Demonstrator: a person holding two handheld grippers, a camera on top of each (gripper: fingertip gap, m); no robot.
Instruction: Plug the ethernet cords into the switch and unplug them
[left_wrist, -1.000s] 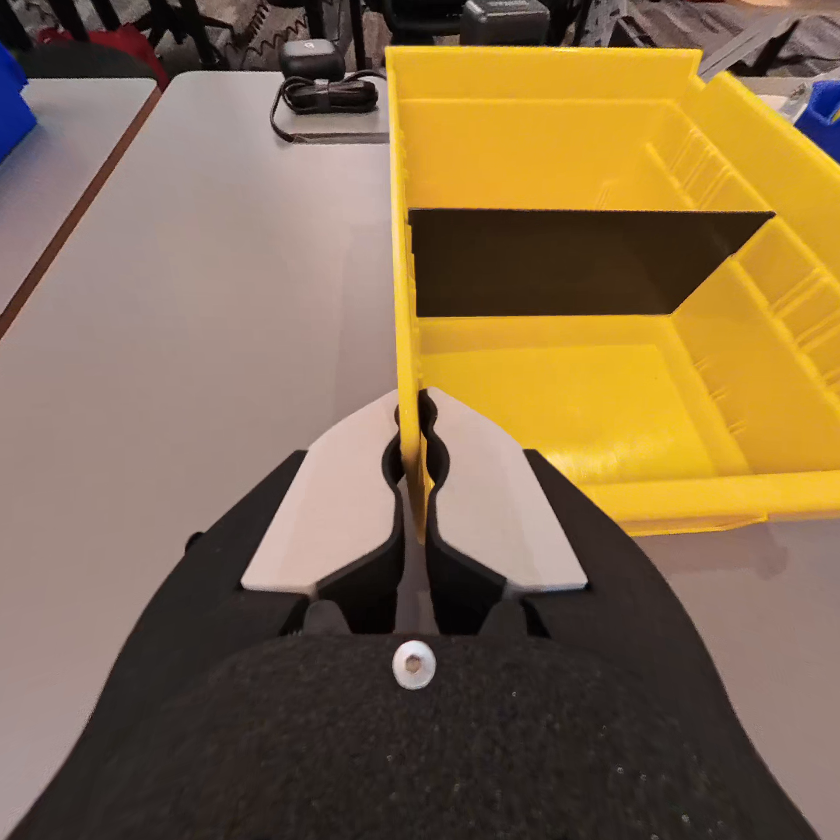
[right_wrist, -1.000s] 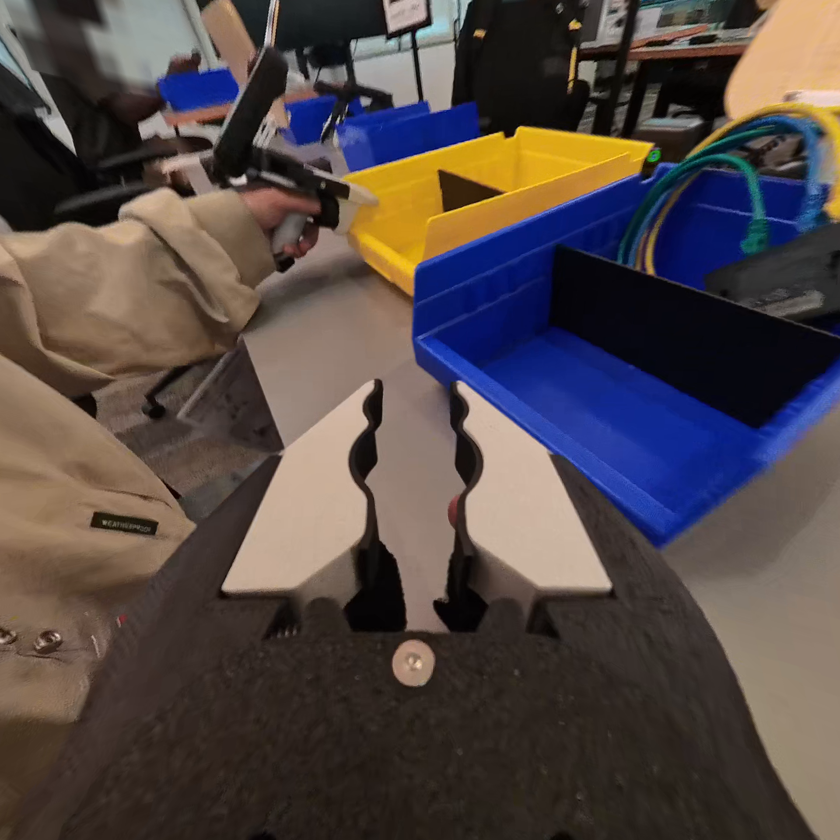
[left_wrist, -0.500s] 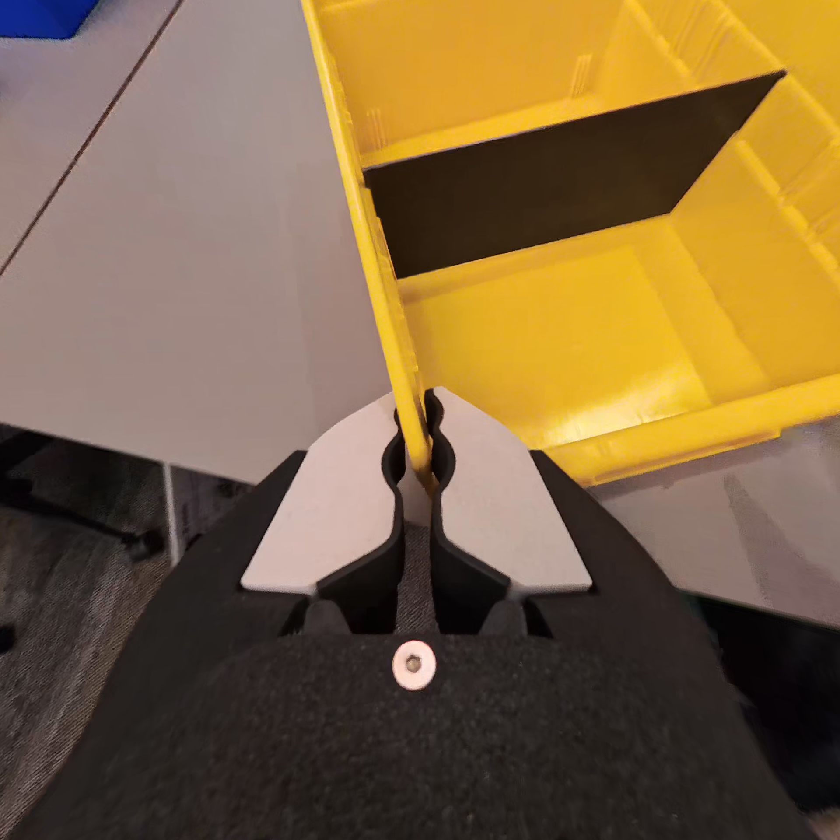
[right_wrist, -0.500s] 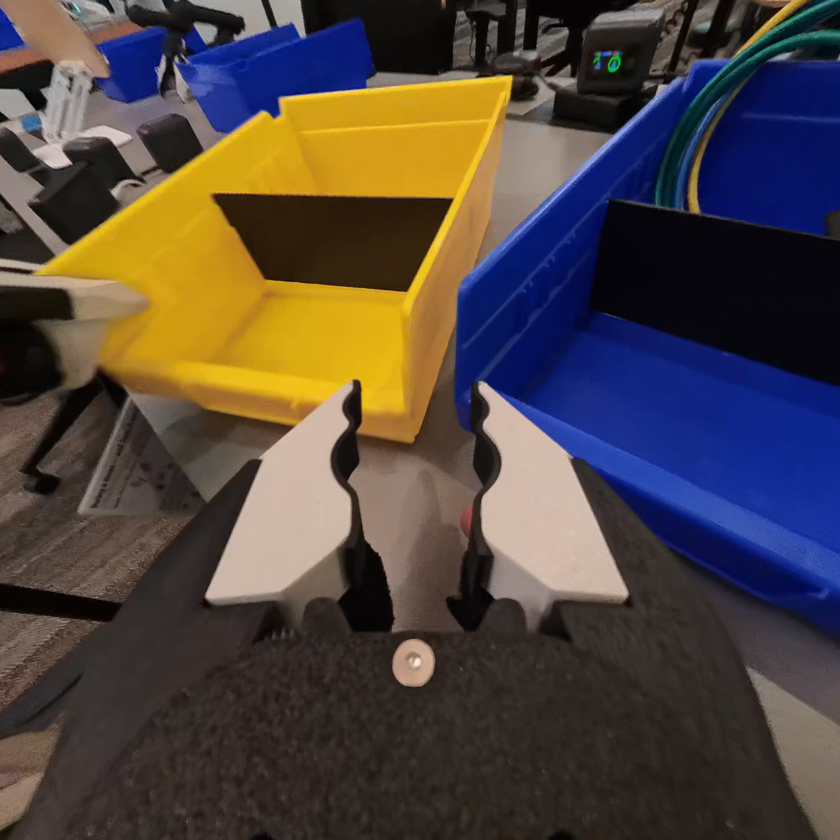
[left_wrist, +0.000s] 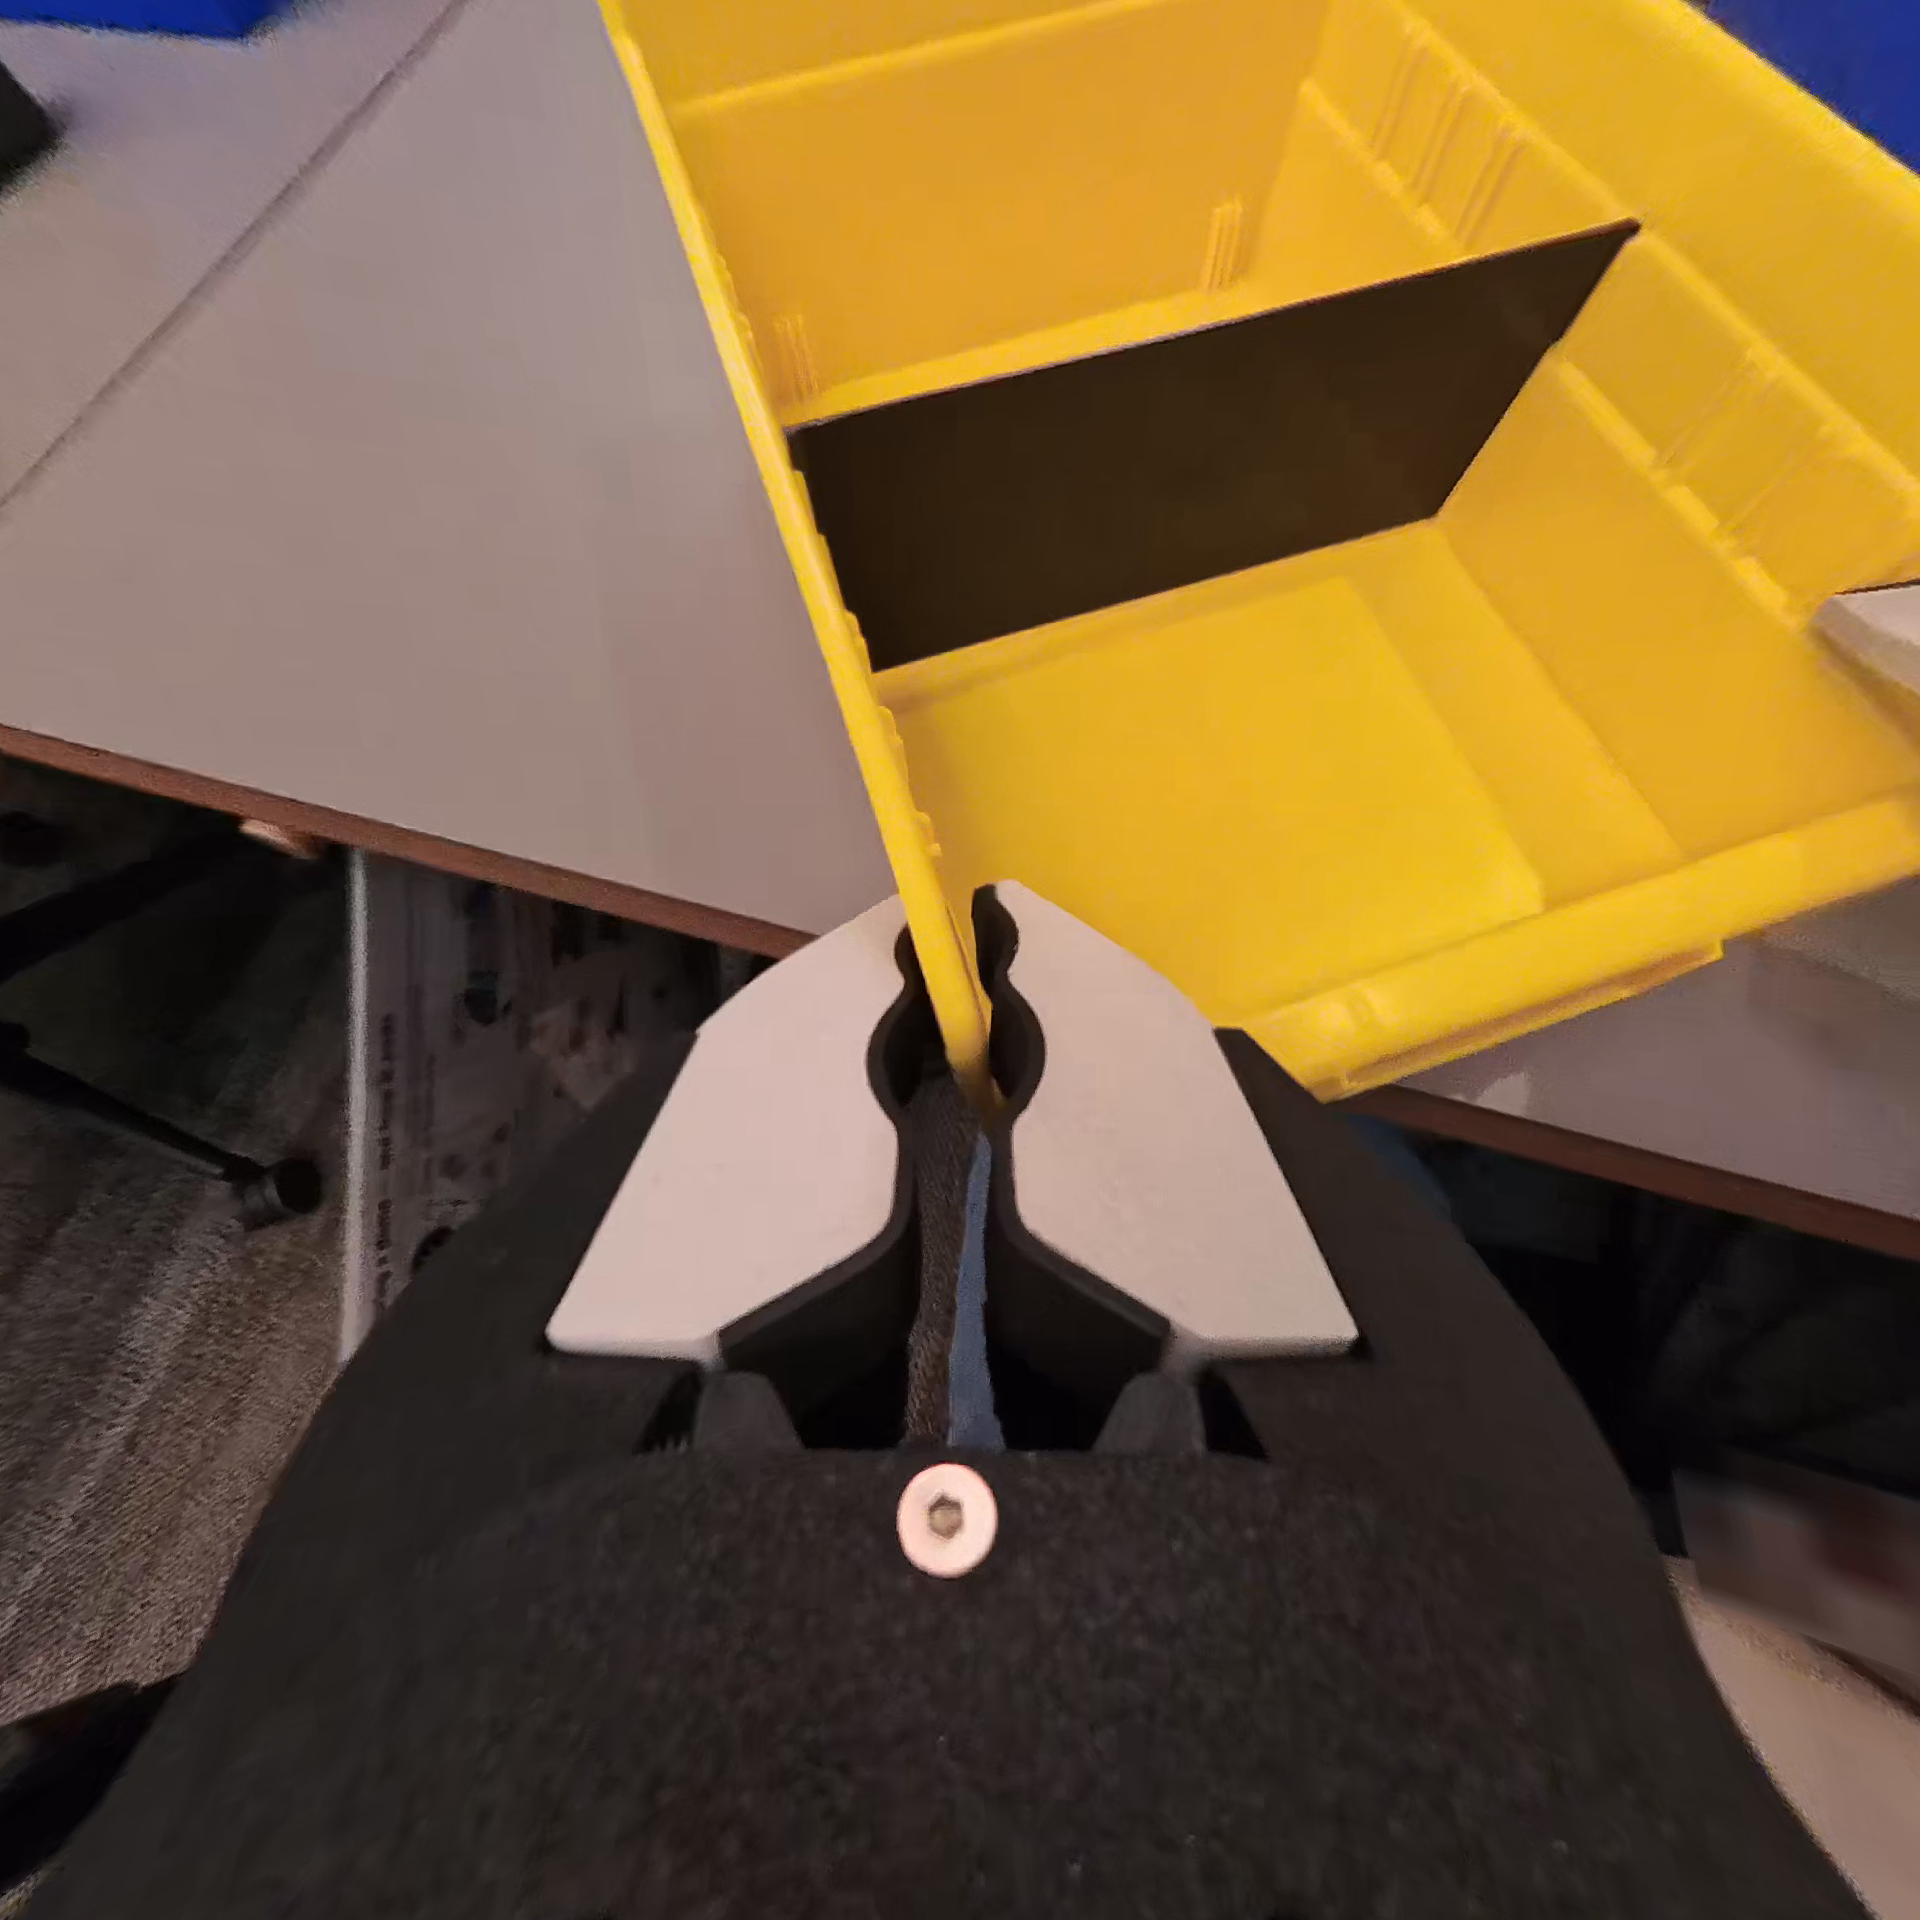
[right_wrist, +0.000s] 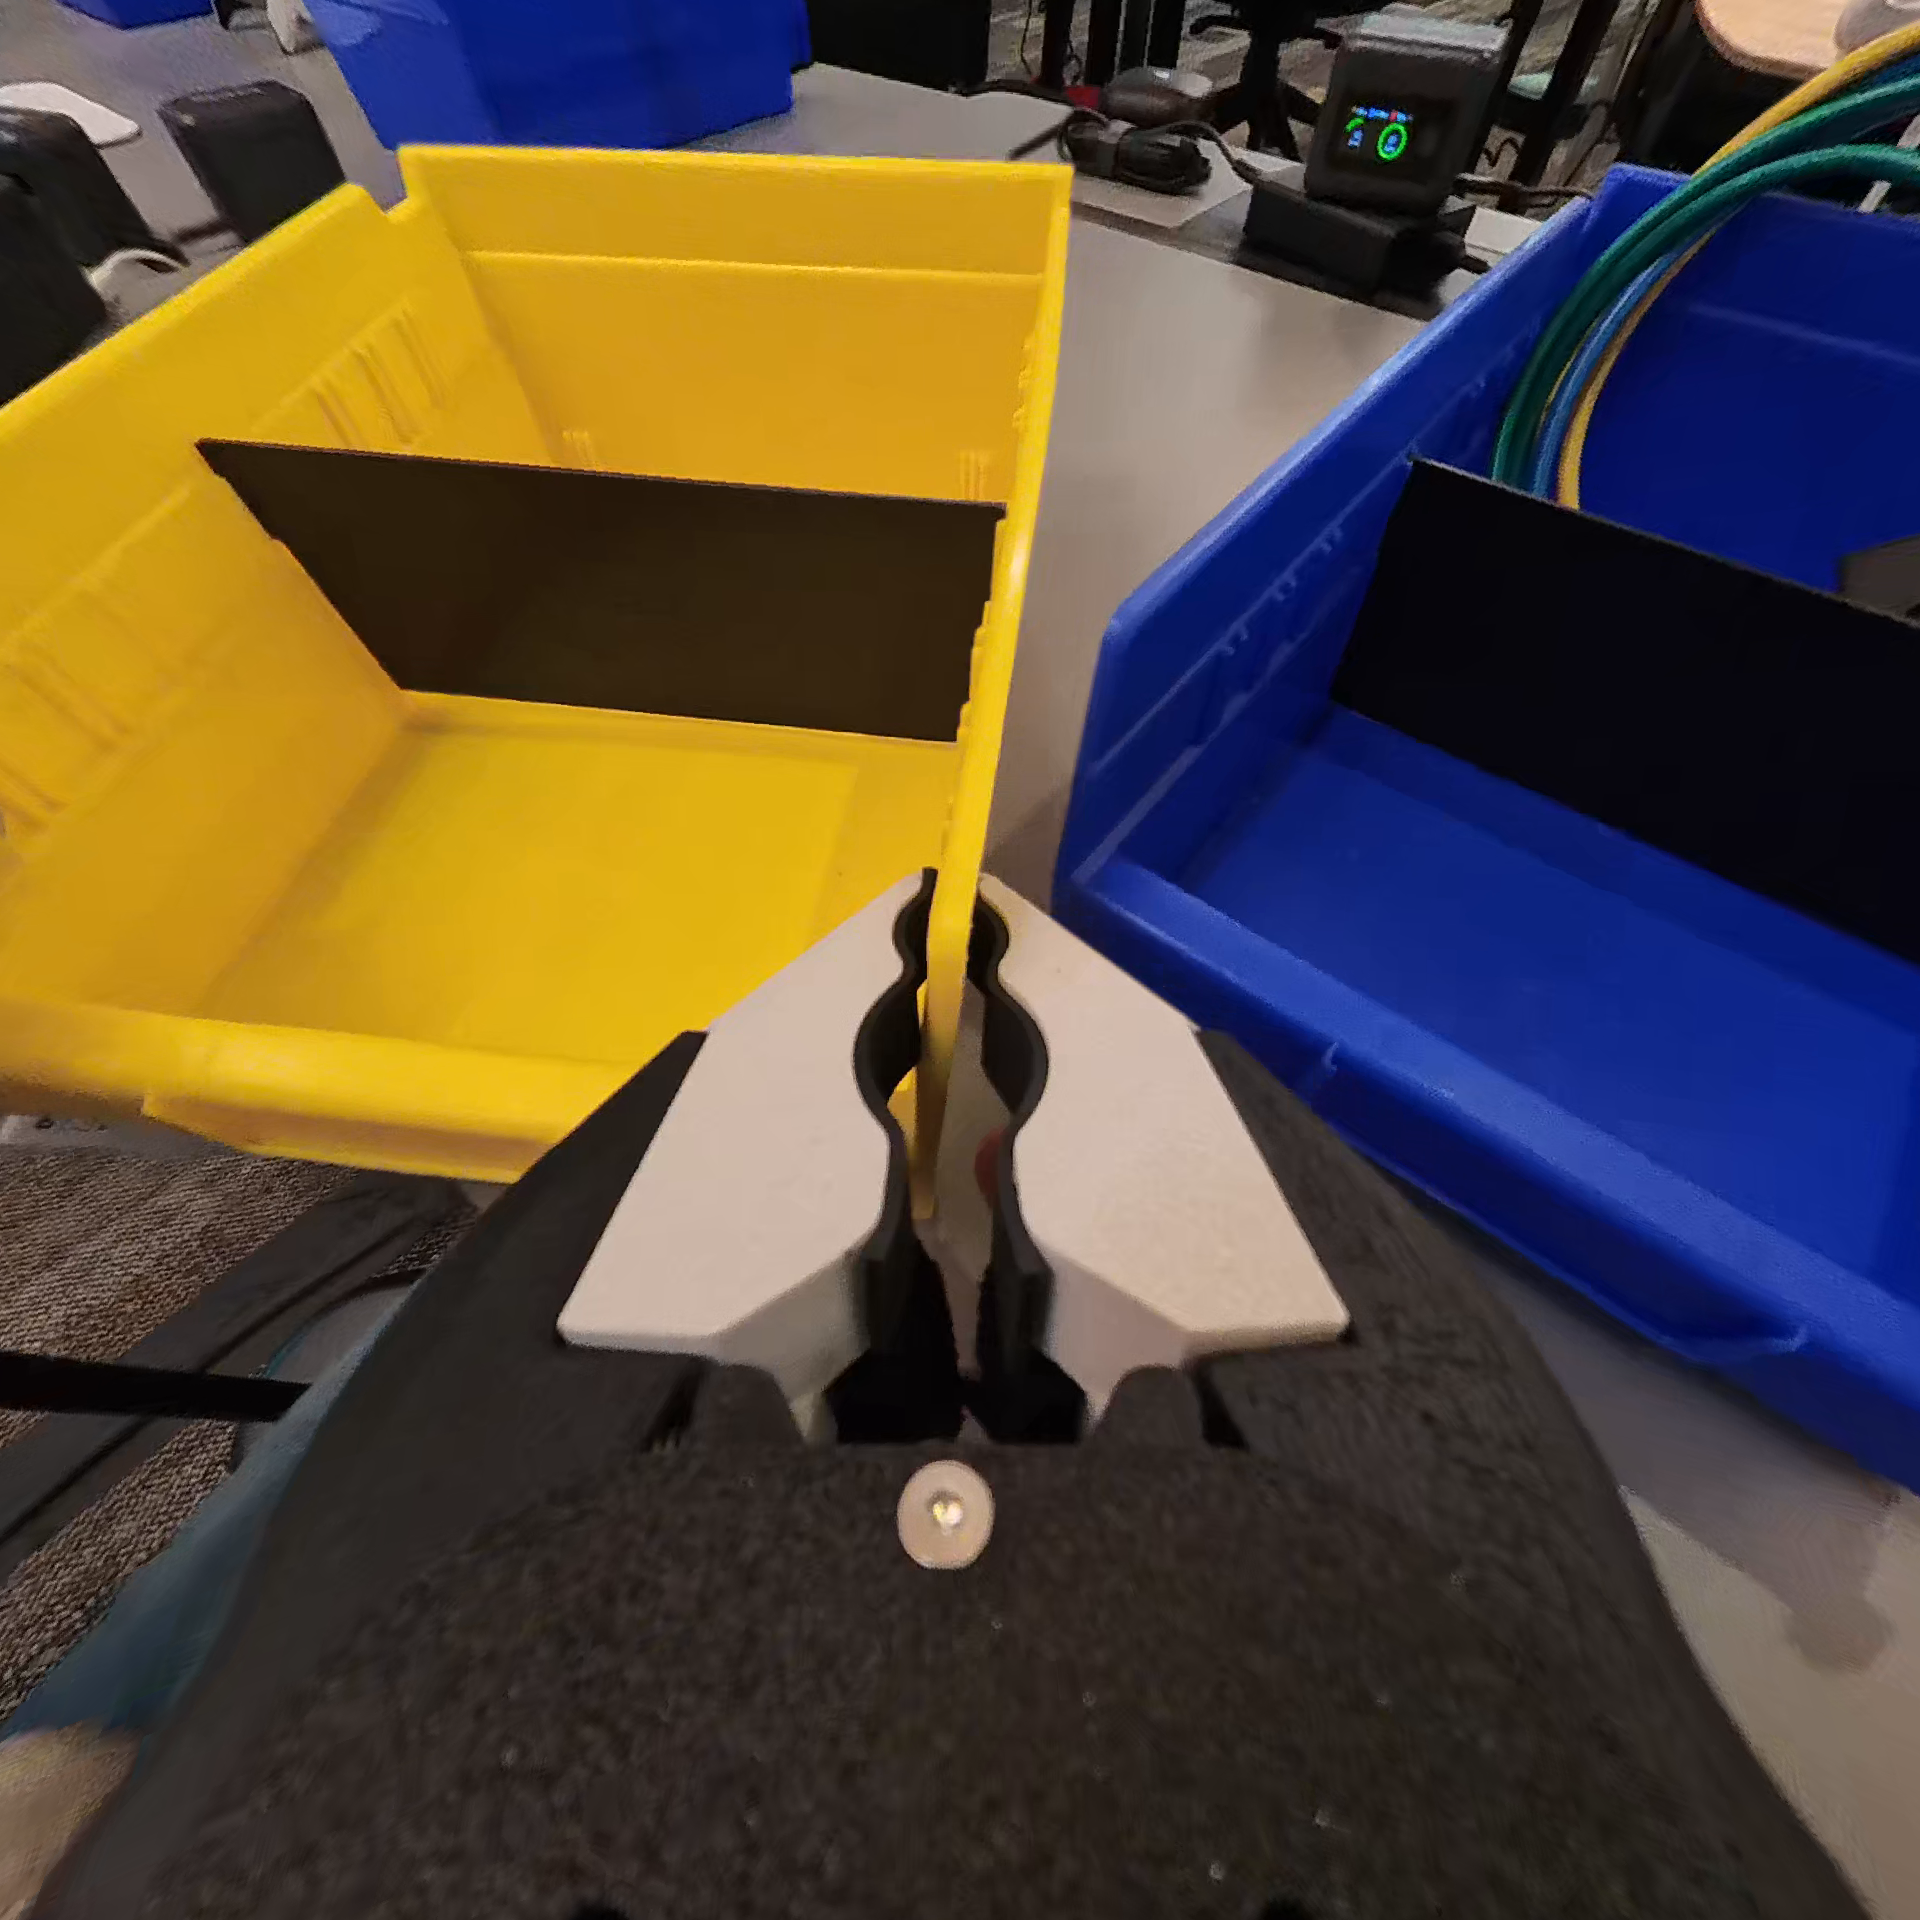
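The left claw (left_wrist: 951, 997) was already pinched on the left side wall of the yellow bin (right_wrist: 644, 862); within the last second the right claw (right_wrist: 951, 977), open and away from it before, has closed on the right wall, and the bin's near corner now overhangs the worktop (left_wrist: 416, 540) edge. I judge this as shifting the empty bin aside before any plugging starts. Right of the yellow bin sits one blue bin (right_wrist: 1507, 1018), holding three ethernet cords (right_wrist: 1621, 301), green, blue and yellow; the grey corner behind its divider may be the switch. Two bins nearby, each with one black divider; more blue bins stand beyond.
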